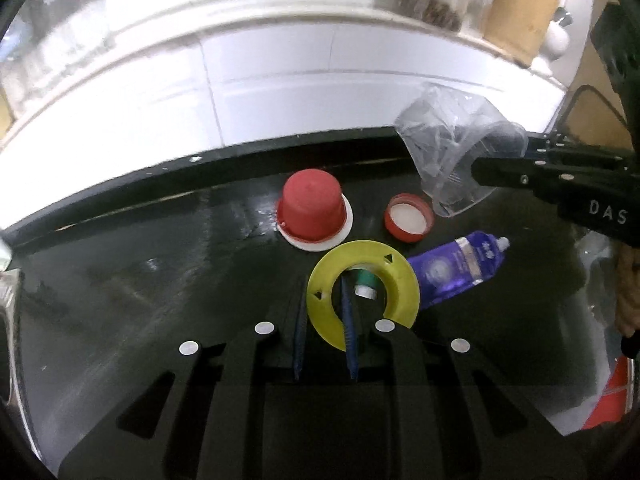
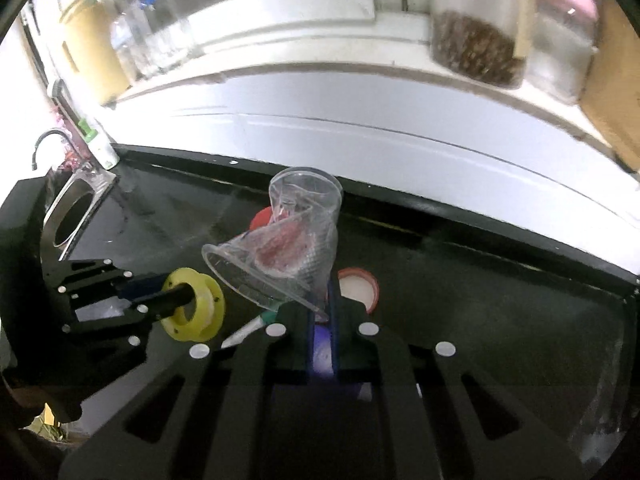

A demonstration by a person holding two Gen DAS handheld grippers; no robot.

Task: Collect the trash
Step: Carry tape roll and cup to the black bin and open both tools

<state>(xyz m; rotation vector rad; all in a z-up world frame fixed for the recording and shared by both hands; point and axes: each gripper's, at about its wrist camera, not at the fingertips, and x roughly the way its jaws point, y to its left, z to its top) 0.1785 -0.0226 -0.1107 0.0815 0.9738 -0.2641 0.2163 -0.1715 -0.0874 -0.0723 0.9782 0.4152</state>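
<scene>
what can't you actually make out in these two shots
- Purple tube: in the right wrist view, the right gripper and its crushed clear cup hide most of it.
- Small green-capped item: partly behind the yellow ring in the left gripper.
- Windowsill jars: blurred, contents unclear.

Bright window light glares off the dark countertop (image 1: 120, 280), with fisheye bending and blurred edges.

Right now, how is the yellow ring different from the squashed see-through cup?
The yellow ring is solid, bright and keeps its shape; the clear cup is see-through and crumpled. The ring is in the left gripper, the cup in the right gripper. Both are pinched by their edge.
</scene>
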